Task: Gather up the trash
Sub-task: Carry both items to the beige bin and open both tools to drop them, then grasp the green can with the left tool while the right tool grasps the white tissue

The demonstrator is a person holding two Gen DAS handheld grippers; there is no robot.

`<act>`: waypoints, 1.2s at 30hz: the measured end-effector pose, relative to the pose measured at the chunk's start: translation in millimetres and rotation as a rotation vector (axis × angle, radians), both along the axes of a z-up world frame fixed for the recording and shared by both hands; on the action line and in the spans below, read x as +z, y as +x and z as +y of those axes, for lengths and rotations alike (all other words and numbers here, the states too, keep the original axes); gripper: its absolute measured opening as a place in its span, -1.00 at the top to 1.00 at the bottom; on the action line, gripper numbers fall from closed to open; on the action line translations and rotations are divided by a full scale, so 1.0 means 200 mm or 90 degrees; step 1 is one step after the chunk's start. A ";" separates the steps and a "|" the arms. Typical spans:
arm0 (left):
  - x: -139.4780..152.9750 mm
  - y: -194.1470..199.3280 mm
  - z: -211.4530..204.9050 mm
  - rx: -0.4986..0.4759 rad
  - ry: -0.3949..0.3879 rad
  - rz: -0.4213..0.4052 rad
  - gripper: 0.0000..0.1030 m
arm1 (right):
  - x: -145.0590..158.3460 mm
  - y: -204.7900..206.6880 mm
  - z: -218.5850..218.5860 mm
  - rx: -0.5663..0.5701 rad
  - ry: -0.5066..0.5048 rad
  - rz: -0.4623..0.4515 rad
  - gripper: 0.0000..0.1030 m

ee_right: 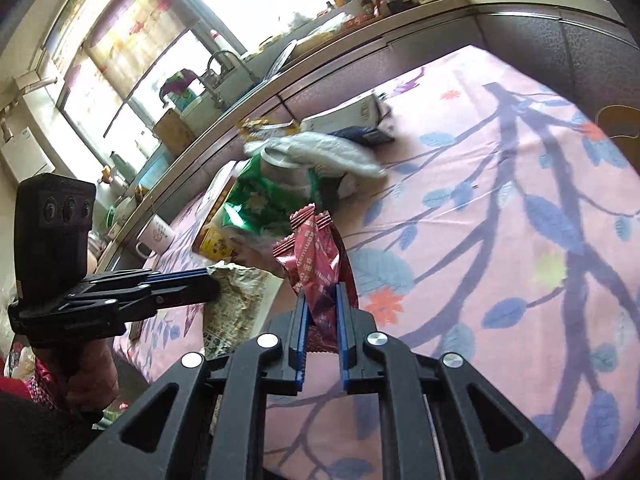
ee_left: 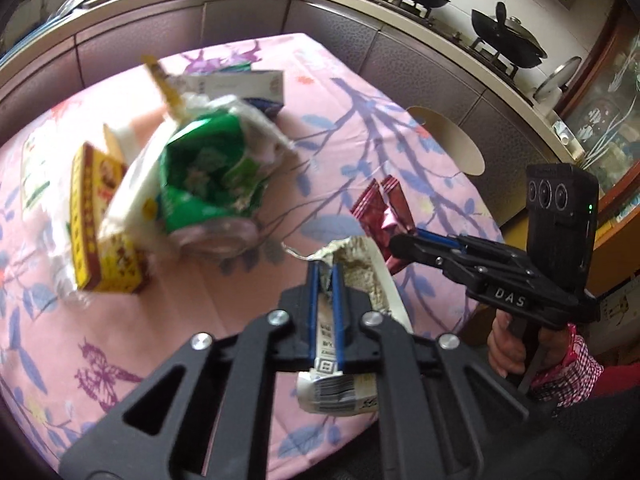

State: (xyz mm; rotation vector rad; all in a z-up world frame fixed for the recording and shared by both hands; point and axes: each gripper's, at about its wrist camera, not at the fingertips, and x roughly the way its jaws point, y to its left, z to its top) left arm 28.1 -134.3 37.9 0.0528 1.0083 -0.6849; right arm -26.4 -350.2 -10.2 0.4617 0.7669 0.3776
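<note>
Currently left gripper (ee_left: 326, 276) clamps a white crumpled wrapper (ee_left: 360, 268); right gripper (ee_right: 322, 300) clamps a red snack wrapper (ee_right: 316, 252), both above the tablecloth's (ee_right: 500, 240) near edge.

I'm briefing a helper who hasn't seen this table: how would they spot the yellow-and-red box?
On the pink floral tablecloth, find the trash pile near the middle. At that pile's left edge in the left wrist view stands the yellow-and-red cardboard box, beside the crumpled green foil bag. It is the only stiff, square-cornered yellow piece there.
</note>
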 end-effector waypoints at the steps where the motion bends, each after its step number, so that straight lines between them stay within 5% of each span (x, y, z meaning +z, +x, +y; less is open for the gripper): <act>1: 0.02 0.04 -0.07 -0.010 0.001 -0.003 0.90 | 0.01 0.00 -0.08 -0.029 0.004 -0.008 0.82; 9: 0.23 0.41 -0.98 -0.138 0.001 -0.089 0.89 | 0.12 0.05 -0.94 -0.294 -0.022 -0.039 0.82; 16: 0.16 0.68 -1.71 -0.129 -0.001 -0.134 0.88 | -0.10 0.24 -1.33 -0.359 -0.052 0.060 0.81; 19: 0.03 0.72 -1.88 -0.114 0.025 -0.138 0.83 | -0.24 0.27 -1.40 -0.342 0.030 0.094 0.55; 21: -0.06 0.72 -1.96 -0.110 0.069 -0.127 0.27 | -0.30 0.27 -1.44 -0.358 0.079 0.105 0.07; 24: -0.09 0.68 -1.93 -0.101 0.077 -0.145 0.19 | -0.28 0.22 -1.44 -0.384 0.082 0.084 -0.15; 29: 0.04 0.52 -1.69 -0.099 0.032 -0.177 0.19 | -0.12 0.13 -1.39 -0.405 0.067 0.003 -0.15; 36: 0.12 0.21 -1.05 -0.124 -0.023 -0.174 0.13 | 0.06 0.16 -1.11 -0.268 0.067 -0.058 -0.01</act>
